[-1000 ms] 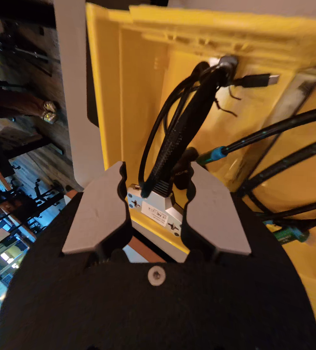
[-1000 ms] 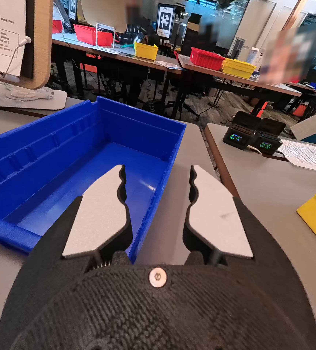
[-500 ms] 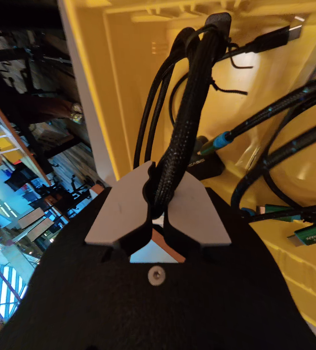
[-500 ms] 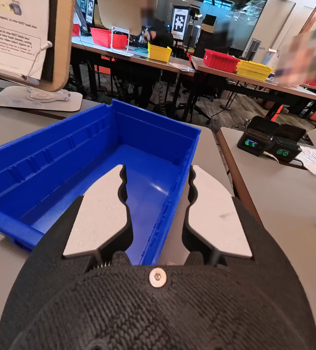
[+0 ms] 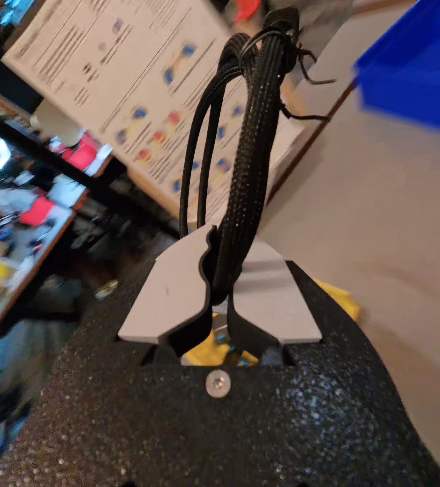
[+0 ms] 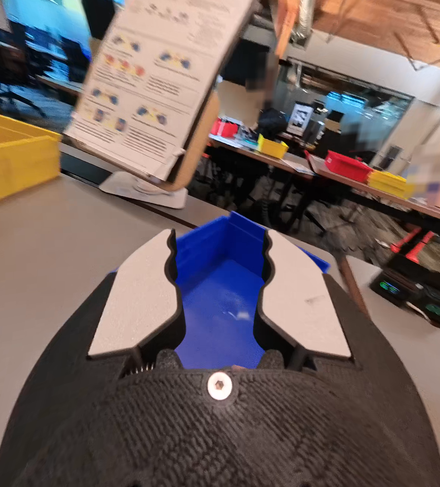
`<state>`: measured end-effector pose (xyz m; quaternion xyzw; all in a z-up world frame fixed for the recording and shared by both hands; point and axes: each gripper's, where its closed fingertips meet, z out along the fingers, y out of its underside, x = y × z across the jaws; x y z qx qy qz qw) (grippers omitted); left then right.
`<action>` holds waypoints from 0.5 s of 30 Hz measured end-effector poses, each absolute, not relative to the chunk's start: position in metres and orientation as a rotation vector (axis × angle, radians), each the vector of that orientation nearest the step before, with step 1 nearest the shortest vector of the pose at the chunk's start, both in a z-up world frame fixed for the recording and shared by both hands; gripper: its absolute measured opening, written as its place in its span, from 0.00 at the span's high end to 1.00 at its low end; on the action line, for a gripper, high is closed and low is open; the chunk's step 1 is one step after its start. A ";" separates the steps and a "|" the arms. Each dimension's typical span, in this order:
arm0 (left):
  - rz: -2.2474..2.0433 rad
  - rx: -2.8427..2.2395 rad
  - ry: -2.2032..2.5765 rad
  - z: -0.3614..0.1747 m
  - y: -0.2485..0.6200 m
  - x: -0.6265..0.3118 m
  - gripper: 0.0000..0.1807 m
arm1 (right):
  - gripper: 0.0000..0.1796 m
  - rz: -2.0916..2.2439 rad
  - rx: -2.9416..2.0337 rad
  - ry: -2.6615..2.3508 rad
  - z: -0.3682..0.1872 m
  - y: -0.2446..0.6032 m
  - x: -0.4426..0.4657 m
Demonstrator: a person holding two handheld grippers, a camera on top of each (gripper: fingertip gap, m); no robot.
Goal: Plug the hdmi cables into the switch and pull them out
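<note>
My left gripper (image 5: 230, 243) is shut on a tied bundle of black braided cable (image 5: 247, 147), which stands up from between the fingers. The bundle is held in the air over the grey table (image 5: 371, 237). The switch is hidden behind my fingers. My right gripper (image 6: 218, 237) is open and empty, held above an empty blue bin (image 6: 221, 297). The blue bin also shows in the left wrist view (image 5: 411, 66) at the upper right.
A yellow bin (image 6: 13, 158) stands at the left of the table, and part of it shows under the left gripper (image 5: 337, 297). An instruction sheet on a stand (image 6: 147, 92) is at the back. Two black devices with green displays (image 6: 411, 292) sit to the right.
My left gripper closed on the cable bundle and lifted it out of the yellow bin over the table. My right gripper stayed open and swung left over the blue bin.
</note>
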<state>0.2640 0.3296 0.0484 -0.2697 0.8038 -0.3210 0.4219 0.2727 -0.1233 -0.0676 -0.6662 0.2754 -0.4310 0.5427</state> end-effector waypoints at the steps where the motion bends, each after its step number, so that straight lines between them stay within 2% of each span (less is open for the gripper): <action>1: -0.915 -0.660 2.037 0.049 0.307 0.251 0.97 | 0.65 -0.976 -1.579 0.611 -0.065 -0.109 0.266; 6: -1.396 -0.572 2.170 0.024 0.201 0.186 0.97 | 0.64 -0.673 -1.600 0.306 -0.066 -0.024 0.215; 11: -1.750 -0.472 2.301 -0.015 0.113 0.134 0.97 | 0.54 -0.378 -1.637 -0.040 -0.093 0.041 0.153; 15: -1.930 -0.384 2.344 -0.023 0.063 0.114 0.96 | 0.47 -0.082 -1.523 -0.081 -0.095 0.057 0.125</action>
